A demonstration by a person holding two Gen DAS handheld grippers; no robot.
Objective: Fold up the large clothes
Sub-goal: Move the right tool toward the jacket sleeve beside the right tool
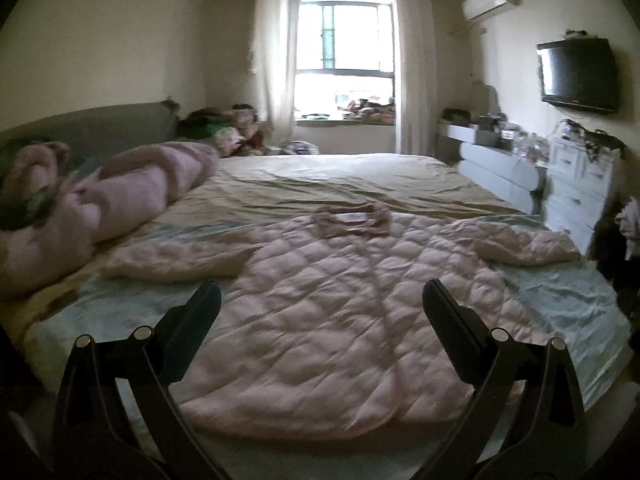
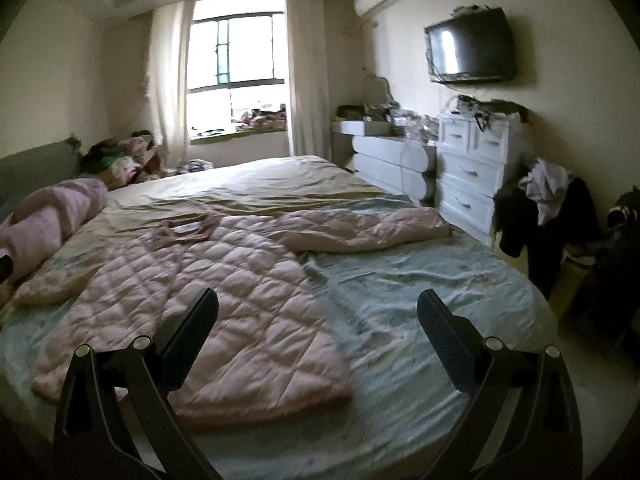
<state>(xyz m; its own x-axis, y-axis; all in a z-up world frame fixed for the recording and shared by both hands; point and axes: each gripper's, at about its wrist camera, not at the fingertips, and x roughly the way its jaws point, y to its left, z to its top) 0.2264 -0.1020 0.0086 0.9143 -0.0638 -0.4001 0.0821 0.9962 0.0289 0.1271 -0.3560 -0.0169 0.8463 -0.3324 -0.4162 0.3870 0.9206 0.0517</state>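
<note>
A pink quilted jacket [image 1: 320,312] lies flat on the bed, collar away from me, both sleeves spread out to the sides. It also shows in the right wrist view [image 2: 208,300], left of centre, with its right sleeve [image 2: 360,228] stretched toward the dresser. My left gripper [image 1: 320,300] is open and empty, held above the jacket's lower half. My right gripper [image 2: 318,308] is open and empty, held above the jacket's right hem edge and the bedsheet beside it.
The bed [image 1: 360,184] has a pale green and tan sheet. A rolled pink blanket [image 1: 100,200] lies at the left by the headboard. A white dresser [image 2: 472,176] and dark clothes on a chair [image 2: 548,216] stand right of the bed.
</note>
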